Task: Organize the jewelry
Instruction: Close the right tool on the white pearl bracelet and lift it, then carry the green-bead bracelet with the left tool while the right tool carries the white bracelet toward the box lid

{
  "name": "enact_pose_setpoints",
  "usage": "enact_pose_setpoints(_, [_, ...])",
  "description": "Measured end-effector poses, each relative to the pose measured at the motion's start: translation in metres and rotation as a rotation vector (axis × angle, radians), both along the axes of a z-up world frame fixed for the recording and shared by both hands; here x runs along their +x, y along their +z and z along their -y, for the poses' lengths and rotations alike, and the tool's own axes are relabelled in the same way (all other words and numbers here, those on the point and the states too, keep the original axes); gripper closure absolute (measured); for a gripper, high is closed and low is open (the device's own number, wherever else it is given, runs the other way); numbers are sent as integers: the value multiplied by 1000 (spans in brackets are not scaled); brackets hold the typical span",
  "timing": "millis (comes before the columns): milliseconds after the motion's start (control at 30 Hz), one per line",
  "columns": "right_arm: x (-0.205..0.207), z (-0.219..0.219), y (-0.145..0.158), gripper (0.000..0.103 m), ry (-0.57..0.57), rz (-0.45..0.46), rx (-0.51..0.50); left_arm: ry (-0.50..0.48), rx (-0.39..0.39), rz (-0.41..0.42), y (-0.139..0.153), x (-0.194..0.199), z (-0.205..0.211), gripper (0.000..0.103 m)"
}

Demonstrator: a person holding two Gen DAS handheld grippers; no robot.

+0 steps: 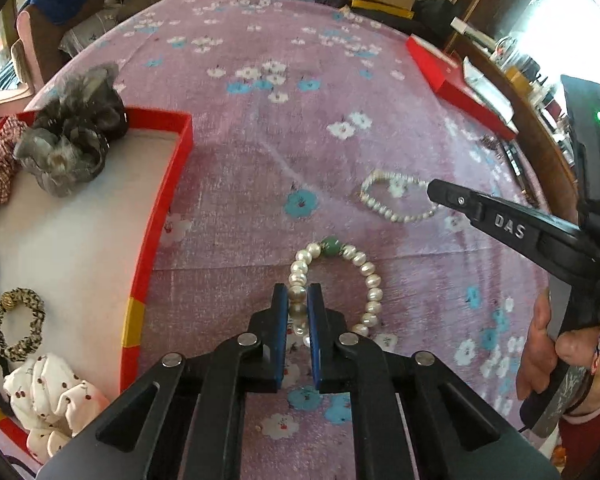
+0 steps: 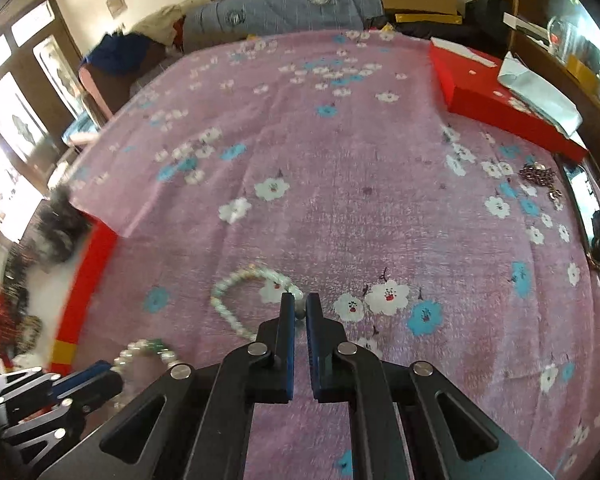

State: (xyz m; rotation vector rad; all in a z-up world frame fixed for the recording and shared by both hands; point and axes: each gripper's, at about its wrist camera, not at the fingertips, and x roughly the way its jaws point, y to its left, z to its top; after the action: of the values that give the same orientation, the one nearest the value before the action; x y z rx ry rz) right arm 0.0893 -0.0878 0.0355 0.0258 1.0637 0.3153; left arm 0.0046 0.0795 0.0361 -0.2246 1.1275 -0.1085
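Lying on pink floral bedspread (image 1: 260, 140): pearl bracelet with green bead (image 1: 332, 280), pinched in left gripper (image 1: 298, 300) jaws; thinner pearl bracelet (image 2: 252, 304), right gripper (image 2: 296, 304) jaws closed on its beads. Red tray (image 1: 164, 216) alongside holds scrunchies (image 1: 72, 144).

A pink floral bedspread (image 2: 340, 208) fills the room, bright windows (image 2: 8, 120) at left.
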Motion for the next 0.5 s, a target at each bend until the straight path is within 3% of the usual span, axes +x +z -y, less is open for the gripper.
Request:
enact_pose_setpoints(200, [-23, 13, 36, 97, -14, 52, 80, -6, -24, 65, 32, -11, 0, 94])
enact_pose_setpoints(500, [-60, 27, 65, 97, -22, 82, 129, 0, -24, 158, 81, -40, 0, 94])
